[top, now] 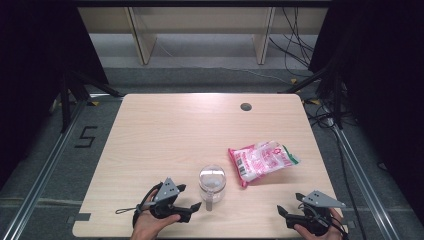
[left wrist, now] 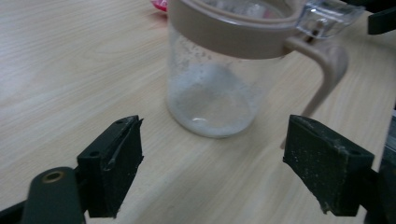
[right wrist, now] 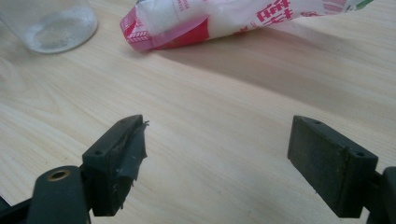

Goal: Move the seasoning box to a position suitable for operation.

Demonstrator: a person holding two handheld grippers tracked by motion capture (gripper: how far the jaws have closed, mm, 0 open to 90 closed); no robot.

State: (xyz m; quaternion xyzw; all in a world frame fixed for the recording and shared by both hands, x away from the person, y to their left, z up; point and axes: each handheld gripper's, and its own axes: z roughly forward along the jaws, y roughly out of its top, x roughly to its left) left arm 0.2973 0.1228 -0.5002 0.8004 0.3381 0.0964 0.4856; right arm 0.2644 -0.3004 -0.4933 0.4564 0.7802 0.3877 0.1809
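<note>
A clear plastic jug (top: 212, 183) with a beige collar, a beige handle and a transparent lid is seen standing upright on the light wooden table (top: 175, 135), near the front edge and roughly at its middle. In the left gripper view a thin layer of white powder is shown on the jug's bottom and clinging to its lower wall (left wrist: 212, 100), and the handle is turned toward the right of that view. The left gripper (top: 189, 198) is held in the person's left hand (top: 150, 222) just left of the jug; its 2 jaws are spread wide, with nothing between them, and the jug stands just ahead of them without being touched. A red-and-white printed bag (top: 262, 160) of white contents lies flat on the table to the right of the jug and slightly farther back, apart from it. The right gripper (top: 289, 206) is held low at the front right corner of the table, well apart from both the jug and the bag; its 2 jaws are likewise spread wide over bare wood, and nothing is held. In the right gripper view the bag's sealed red end (right wrist: 163, 28) is seen ahead of the jaws, with the jug's base at the upper left.
</note>
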